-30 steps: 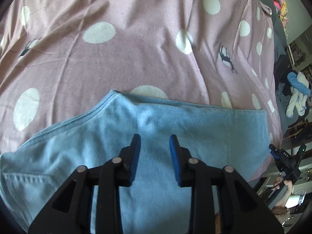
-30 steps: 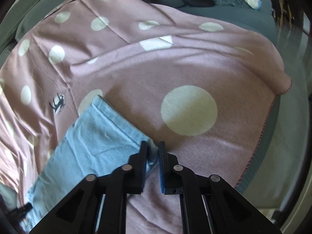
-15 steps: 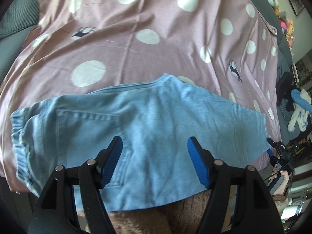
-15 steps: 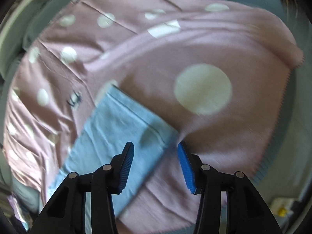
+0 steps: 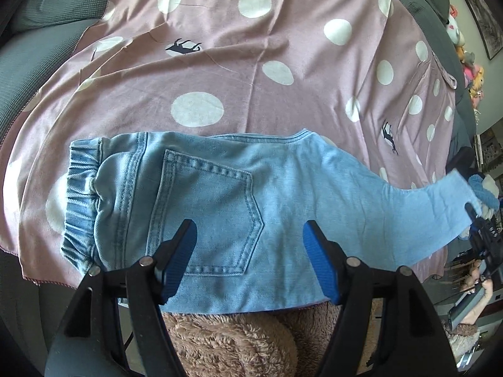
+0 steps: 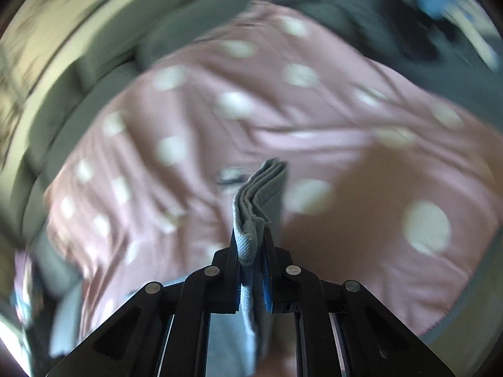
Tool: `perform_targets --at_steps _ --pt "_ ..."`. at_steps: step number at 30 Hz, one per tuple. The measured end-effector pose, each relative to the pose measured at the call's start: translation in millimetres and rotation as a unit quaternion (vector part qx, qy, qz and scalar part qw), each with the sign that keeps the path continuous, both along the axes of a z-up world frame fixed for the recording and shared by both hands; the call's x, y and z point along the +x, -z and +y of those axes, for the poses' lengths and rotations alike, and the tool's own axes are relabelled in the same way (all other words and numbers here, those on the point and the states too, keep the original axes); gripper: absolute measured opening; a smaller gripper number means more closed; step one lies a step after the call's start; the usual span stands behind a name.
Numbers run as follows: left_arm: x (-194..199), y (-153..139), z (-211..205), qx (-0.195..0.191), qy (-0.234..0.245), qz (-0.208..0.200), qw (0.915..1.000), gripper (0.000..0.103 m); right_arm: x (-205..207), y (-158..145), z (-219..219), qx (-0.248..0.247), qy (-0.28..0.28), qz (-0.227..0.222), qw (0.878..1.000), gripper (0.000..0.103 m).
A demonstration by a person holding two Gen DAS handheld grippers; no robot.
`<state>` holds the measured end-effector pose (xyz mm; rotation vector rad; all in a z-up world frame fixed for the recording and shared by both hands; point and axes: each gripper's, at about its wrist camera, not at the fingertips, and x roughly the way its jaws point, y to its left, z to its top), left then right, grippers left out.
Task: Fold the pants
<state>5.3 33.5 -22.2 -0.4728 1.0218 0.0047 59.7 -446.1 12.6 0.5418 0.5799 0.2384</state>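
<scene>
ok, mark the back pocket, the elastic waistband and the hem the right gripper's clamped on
back pocket [image 5: 207,213]: left wrist view, middle of the stitched patch.
elastic waistband [image 5: 78,194]: left wrist view, gathered ribbing at the pants' left end.
hem [image 6: 250,235]: right wrist view, folded denim edge pinched in the right gripper [image 6: 251,270].

Motion blur smears the spotted blanket [image 6: 314,132] in the right wrist view, its far edge indistinct.

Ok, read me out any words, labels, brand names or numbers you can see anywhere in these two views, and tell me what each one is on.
None can be read.
The jeans show only stitching, with no label in sight.
The pink spotted sheet carries small dark animal silhouettes, not lettering.
The framed pictures on the wall are too small to read.
The right wrist view is motion-blurred.
</scene>
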Motion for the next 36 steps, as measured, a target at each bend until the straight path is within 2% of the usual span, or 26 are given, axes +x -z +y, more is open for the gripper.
perform_targets --at_steps 4,9,14,15,17,19,21,23,25,28,30,34,36 --pt "0 2 -3 -0.002 0.002 0.0 1.0 0.07 1 -18 76 -0.045 -0.112 -0.019 0.992 0.012" --pt "0 8 -3 -0.005 0.001 0.01 0.9999 0.07 7 4 169 -0.098 -0.245 0.022 0.964 0.012" --pt "3 15 -4 -0.009 0.003 0.018 0.9998 0.07 7 42 230 -0.169 -0.31 0.082 0.932 0.012" --pt "4 16 -4 -0.011 0.004 0.019 0.9998 0.07 7 47 235 -0.178 -0.314 0.087 0.928 0.012" --pt "6 16 -6 -0.012 0.009 0.018 0.9997 0.07 8 55 238 -0.178 -0.328 0.105 0.922 0.022" --pt "9 13 -11 -0.012 0.016 0.015 0.9997 0.07 7 51 228 -0.153 -0.334 0.105 0.924 0.047" --pt "13 11 -16 -0.013 0.024 0.011 0.9996 0.07 -3 41 217 -0.141 -0.332 0.085 0.929 0.057" --pt "20 10 -22 -0.022 0.035 0.009 0.9991 0.07 -9 29 198 -0.133 -0.319 0.062 0.937 0.059" --pt "29 11 -30 -0.031 0.049 0.007 0.9983 0.07 -7 28 180 -0.128 -0.289 0.058 0.947 0.059" --pt "44 17 -49 -0.04 0.075 0.017 0.9962 0.07 6 41 152 -0.137 -0.223 0.083 0.962 0.059" --pt "55 23 -65 -0.052 0.103 0.021 0.9931 0.069 15 54 135 -0.144 -0.183 0.108 0.967 0.056" --pt "76 40 -90 -0.043 0.128 0.042 0.9899 0.066 25 84 110 -0.136 -0.139 0.155 0.968 0.02" --pt "87 49 -98 -0.052 0.138 0.055 0.9876 0.063 27 94 109 -0.129 -0.143 0.164 0.968 0.019"
